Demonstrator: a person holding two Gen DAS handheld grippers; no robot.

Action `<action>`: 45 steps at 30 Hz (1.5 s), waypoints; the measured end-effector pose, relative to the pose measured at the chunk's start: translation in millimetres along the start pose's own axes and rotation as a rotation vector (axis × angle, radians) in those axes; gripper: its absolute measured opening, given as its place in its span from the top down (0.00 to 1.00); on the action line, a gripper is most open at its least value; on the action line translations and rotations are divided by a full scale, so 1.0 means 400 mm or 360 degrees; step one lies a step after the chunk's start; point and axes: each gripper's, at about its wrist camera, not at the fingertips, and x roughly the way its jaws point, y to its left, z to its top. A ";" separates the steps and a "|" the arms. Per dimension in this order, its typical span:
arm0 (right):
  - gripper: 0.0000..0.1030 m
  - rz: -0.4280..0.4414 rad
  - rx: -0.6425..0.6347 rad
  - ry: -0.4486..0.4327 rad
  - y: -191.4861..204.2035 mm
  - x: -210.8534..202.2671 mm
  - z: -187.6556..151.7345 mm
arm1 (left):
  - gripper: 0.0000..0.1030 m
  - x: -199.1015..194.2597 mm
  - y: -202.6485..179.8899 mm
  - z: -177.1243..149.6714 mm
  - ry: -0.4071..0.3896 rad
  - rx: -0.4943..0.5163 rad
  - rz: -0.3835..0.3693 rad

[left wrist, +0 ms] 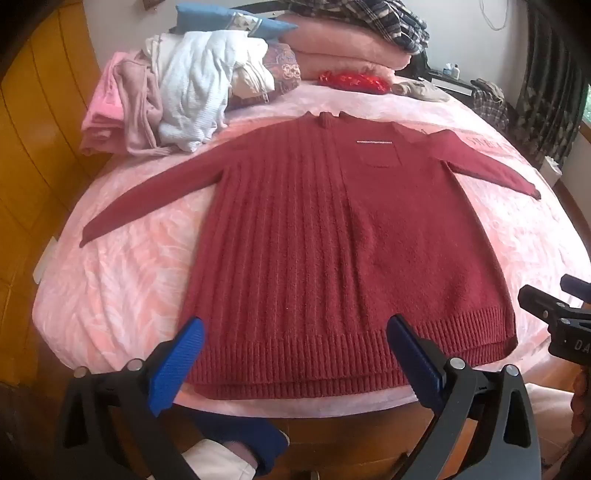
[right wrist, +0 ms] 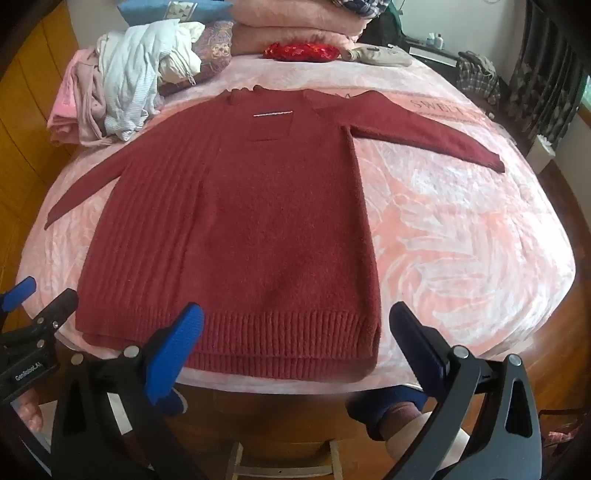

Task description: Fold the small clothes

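A dark red knit sweater [left wrist: 332, 240] lies flat, front up, on the pink bedspread [left wrist: 122, 280], both sleeves spread out, hem toward me. It also shows in the right wrist view [right wrist: 251, 221]. My left gripper [left wrist: 295, 328] is open and empty, hovering over the hem's left half. My right gripper [right wrist: 295, 314] is open and empty, hovering above the hem's right half. Each gripper shows at the edge of the other's view: the right gripper [left wrist: 554, 317] and the left gripper [right wrist: 33, 306].
A pile of white and pink clothes [left wrist: 177, 99] lies at the far left of the bed. Folded pink blankets [left wrist: 343, 48], a blue pillow [left wrist: 236, 22] and a red item [left wrist: 354, 79] sit at the back. Wooden floor [right wrist: 554, 332] lies right of the bed, a yellow wardrobe [left wrist: 33, 147] left.
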 end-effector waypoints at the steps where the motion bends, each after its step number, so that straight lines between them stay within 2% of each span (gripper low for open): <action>1: 0.03 0.0000 -0.0005 0.0014 0.000 0.005 0.001 | 0.04 0.001 0.002 0.000 0.0007 -0.0003 -0.0007; 3: 0.03 -0.0011 -0.0032 0.0012 0.015 0.009 0.004 | 0.04 -0.002 0.013 0.014 0.0027 -0.0014 -0.0009; 6: 0.03 0.0008 0.0001 0.0000 0.001 0.016 0.002 | 0.04 -0.003 0.000 0.006 -0.0008 0.0001 0.0033; 15: 0.03 0.0004 -0.0008 -0.0005 0.001 0.018 -0.005 | 0.04 -0.013 -0.009 0.000 -0.0039 0.0022 0.0051; 24: 0.03 -0.0012 0.0036 0.0031 -0.008 0.028 -0.005 | 0.04 -0.009 0.000 -0.002 -0.0036 0.0014 0.0051; 45: 0.03 -0.0038 0.0049 0.0004 -0.011 0.025 -0.003 | 0.04 -0.008 -0.001 0.001 -0.0030 0.0012 0.0060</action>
